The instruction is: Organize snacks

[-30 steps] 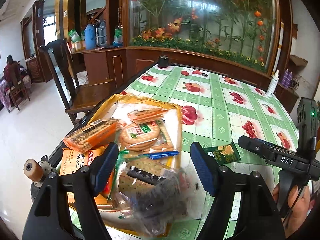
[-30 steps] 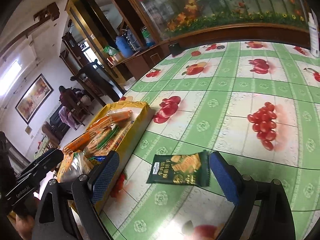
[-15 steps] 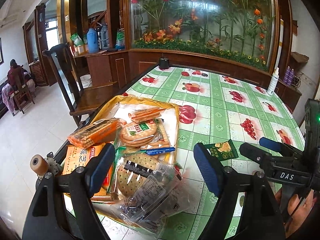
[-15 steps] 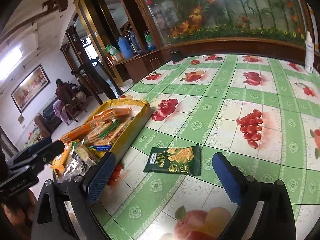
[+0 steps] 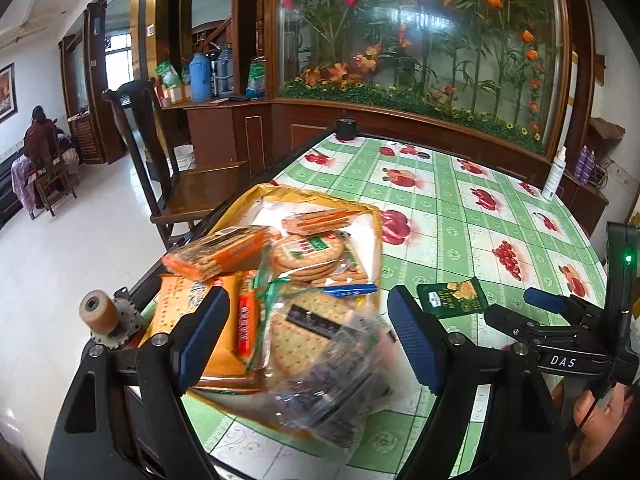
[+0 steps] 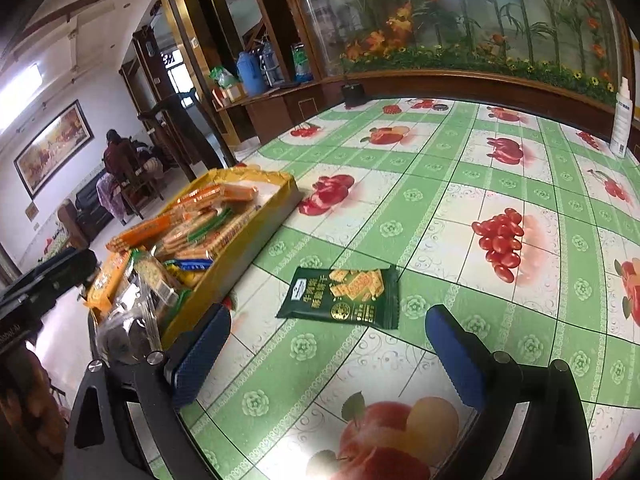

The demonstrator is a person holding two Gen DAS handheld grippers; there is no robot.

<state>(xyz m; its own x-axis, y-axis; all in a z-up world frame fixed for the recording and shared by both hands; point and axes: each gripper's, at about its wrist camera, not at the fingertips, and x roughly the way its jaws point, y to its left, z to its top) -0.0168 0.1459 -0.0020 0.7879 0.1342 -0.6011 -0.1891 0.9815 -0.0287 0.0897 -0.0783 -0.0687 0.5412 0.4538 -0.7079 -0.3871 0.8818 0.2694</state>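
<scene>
While a green-checked fruit-print tablecloth [image 6: 440,208] fills most of both views, a yellow tray [image 6: 256,236] near its left edge sits heaped with biscuit and cracker packs, orange sleeves and clear wrappers stacked above the rim. One clear bag of crackers [image 5: 320,352] spills over the tray's near edge. A single dark green cracker packet [image 6: 344,294] lies flat on the cloth just beside the tray, apart from the pile, its printed face up and its sealed ends crimped; it looks thin, light and slippery.

The right gripper [image 6: 328,344] hovers low just short of that packet, jaws spread wide and holding nothing. The left gripper [image 5: 304,332] hangs over the tray's near end, jaws likewise spread and empty, the clear bag lying between and below them.

By the look of it, the step in hand is collecting the last loose snack. The next move likely calls for the right gripper to pinch the green packet by an edge, since it lies flat, then carry it to the crowded tray.
</scene>
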